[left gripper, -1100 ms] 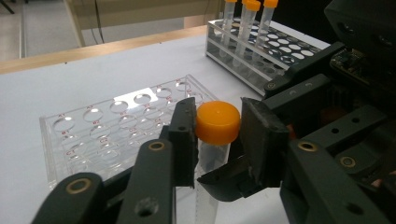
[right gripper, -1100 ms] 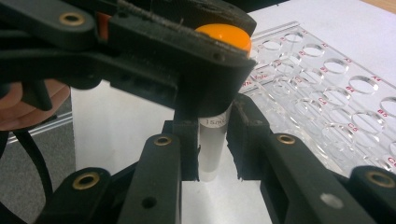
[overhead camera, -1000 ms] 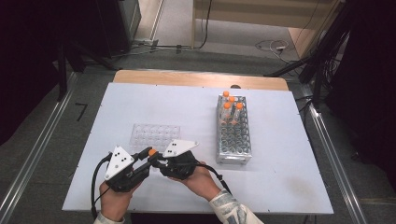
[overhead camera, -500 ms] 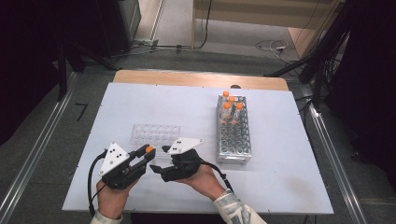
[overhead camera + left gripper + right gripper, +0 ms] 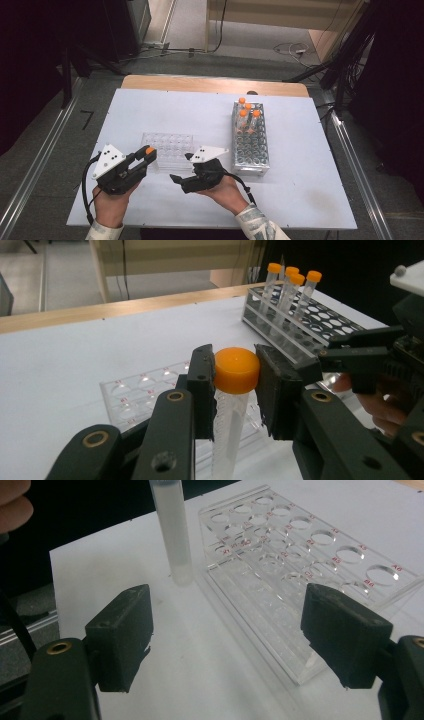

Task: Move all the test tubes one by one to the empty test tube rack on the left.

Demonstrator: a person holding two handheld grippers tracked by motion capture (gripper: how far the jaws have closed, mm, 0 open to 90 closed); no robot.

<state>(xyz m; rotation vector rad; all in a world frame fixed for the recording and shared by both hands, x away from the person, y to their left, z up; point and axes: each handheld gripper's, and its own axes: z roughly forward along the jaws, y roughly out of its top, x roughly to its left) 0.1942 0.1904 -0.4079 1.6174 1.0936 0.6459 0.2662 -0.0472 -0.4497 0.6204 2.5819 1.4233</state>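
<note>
Clear well plate (image 5: pixel 167 148) and tube rack (image 5: pixel 249 138) flank open tabletop (image 5: pixel 200 112).

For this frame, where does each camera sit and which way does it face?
High view: above the person's side, looking forward and down on the table; both hands and grippers show.
Left gripper view: on the left gripper, facing the metal rack; its fingers clamp a tube.
Right gripper view: on the right gripper, facing the clear plate; its fingers spread.
Shared: tube and clear plate.

A white table (image 5: pixel 310 200) had a wooden strip (image 5: pixel 210 84) along its far edge. Metal rails (image 5: pixel 35 165) ran along the floor either side of the table. Beyond the table, cables (image 5: pixel 290 49) lay near a dark cabinet (image 5: pixel 120 22).
</note>
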